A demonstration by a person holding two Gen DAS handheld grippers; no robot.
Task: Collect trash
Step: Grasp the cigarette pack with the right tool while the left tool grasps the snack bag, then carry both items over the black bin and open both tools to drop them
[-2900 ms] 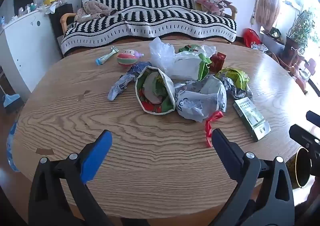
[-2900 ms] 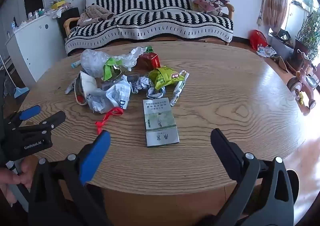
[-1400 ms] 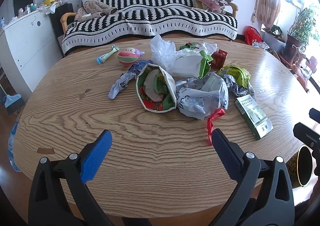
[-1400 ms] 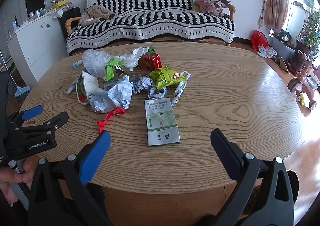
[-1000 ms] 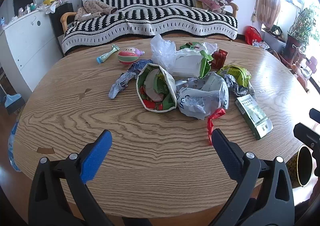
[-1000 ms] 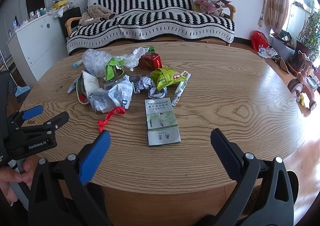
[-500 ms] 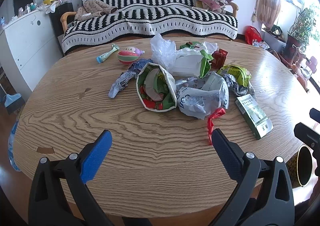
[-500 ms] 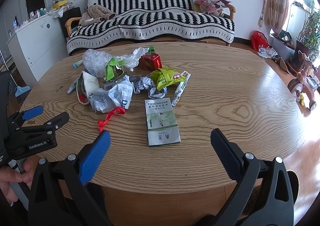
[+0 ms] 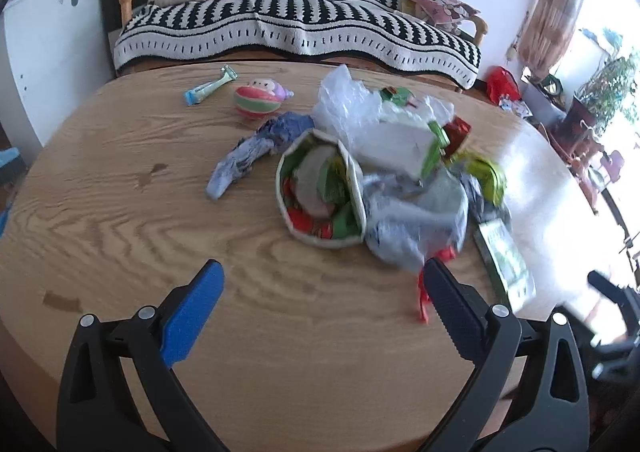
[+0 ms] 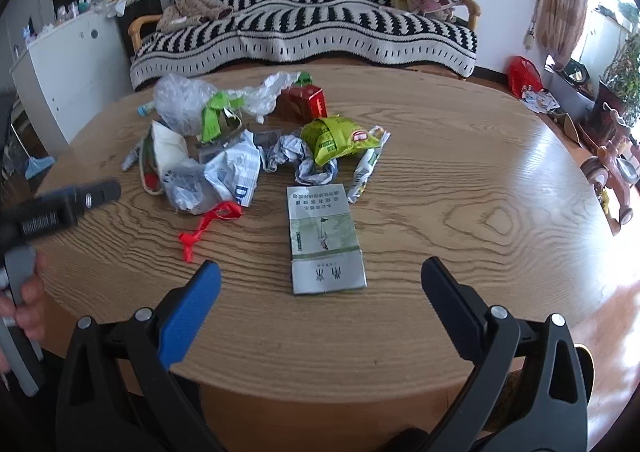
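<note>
Oval wooden table (image 10: 460, 180) carries a heap of trash a little past its centre. Left claw (image 9: 320, 292) gapes wide, nothing between its fingers, low over the near table edge; right claw (image 10: 320, 284) likewise wide and empty. From the right wrist view: flat green-and-white carton (image 10: 324, 236) lies just ahead at 12 o'clock, long axis running 12 to 6, its grey flap end toward the claw. Red ribbon (image 10: 208, 224) at 10 o'clock from the carton, strung diagonally, loop end touching the crumpled white bag (image 10: 224, 180). Yellow-green snack bag (image 10: 336, 140) beyond the carton at 12; a slim white-green wrapper (image 10: 366, 170) beside it, long axis slanting 1 to 7. Red box (image 10: 306, 102) further back. Clear plastic bag (image 10: 188, 102) at 11 o'clock. From the left wrist view, an opened round wrapper (image 9: 320, 192) faces the camera, centre of the heap; a blue-grey wrapper (image 9: 248, 156) stretches from it toward 10 o'clock. Striped ball (image 9: 256, 102) and small tube (image 9: 210, 86) sit apart at the far left. The view is blurred.
</note>
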